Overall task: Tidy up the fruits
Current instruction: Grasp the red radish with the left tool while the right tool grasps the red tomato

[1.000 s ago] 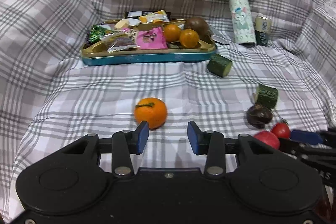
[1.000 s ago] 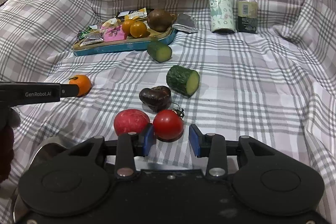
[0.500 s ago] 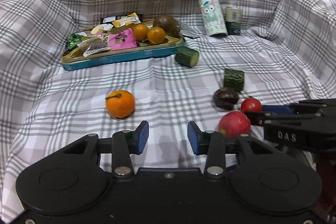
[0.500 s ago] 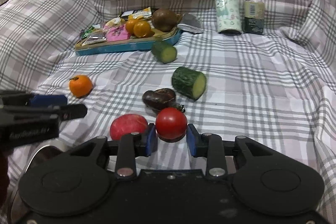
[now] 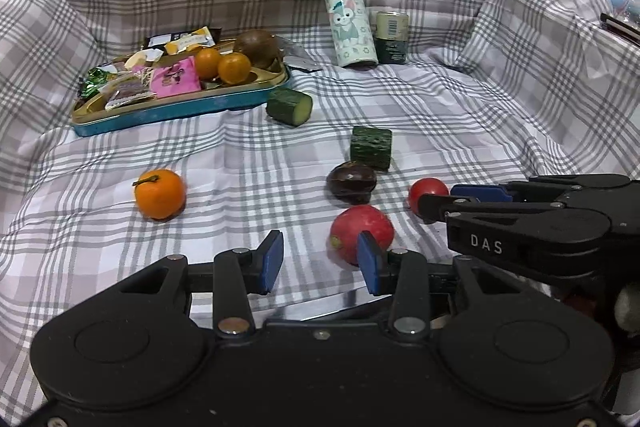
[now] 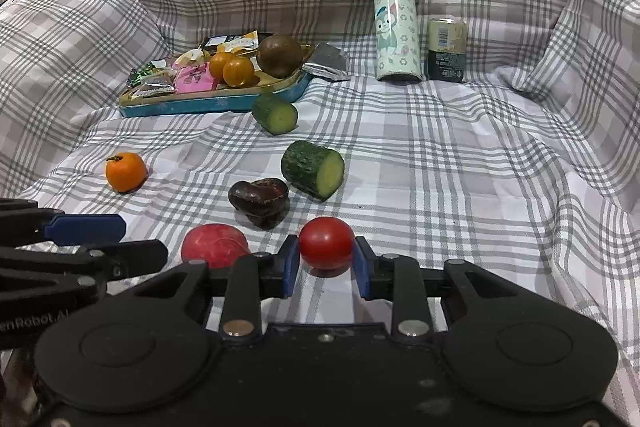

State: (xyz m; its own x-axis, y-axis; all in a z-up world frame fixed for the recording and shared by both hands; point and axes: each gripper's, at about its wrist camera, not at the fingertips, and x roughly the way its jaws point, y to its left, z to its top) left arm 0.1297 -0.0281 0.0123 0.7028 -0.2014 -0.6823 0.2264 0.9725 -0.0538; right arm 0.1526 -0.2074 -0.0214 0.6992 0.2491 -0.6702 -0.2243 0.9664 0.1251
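Note:
A small red tomato (image 6: pixel 326 242) lies on the plaid cloth between the blue pads of my right gripper (image 6: pixel 325 261). Its jaws are closing and the pads touch the tomato's two sides. In the left wrist view that gripper (image 5: pixel 440 201) reaches in from the right onto the tomato (image 5: pixel 427 189). My left gripper (image 5: pixel 320 263) stands open and holds nothing. A red round fruit (image 5: pixel 362 231) lies just beyond its right finger. An orange tangerine (image 5: pixel 160 193) rests farther left. A dark purple fruit (image 6: pixel 260 201) and two cucumber pieces (image 6: pixel 314 169) (image 6: pixel 276 114) lie behind.
A blue-rimmed tray (image 5: pixel 180 107) at the back left holds snack packets, two small oranges and a brown fruit. A cartoon-printed bottle (image 5: pixel 352 23) and a small can (image 5: pixel 392 37) stand at the back. The cloth rises in folds on all sides.
My right jaws have narrowed onto the tomato. The left gripper has swung to the right, away from the tangerine and toward the red round fruit, with its jaws unchanged.

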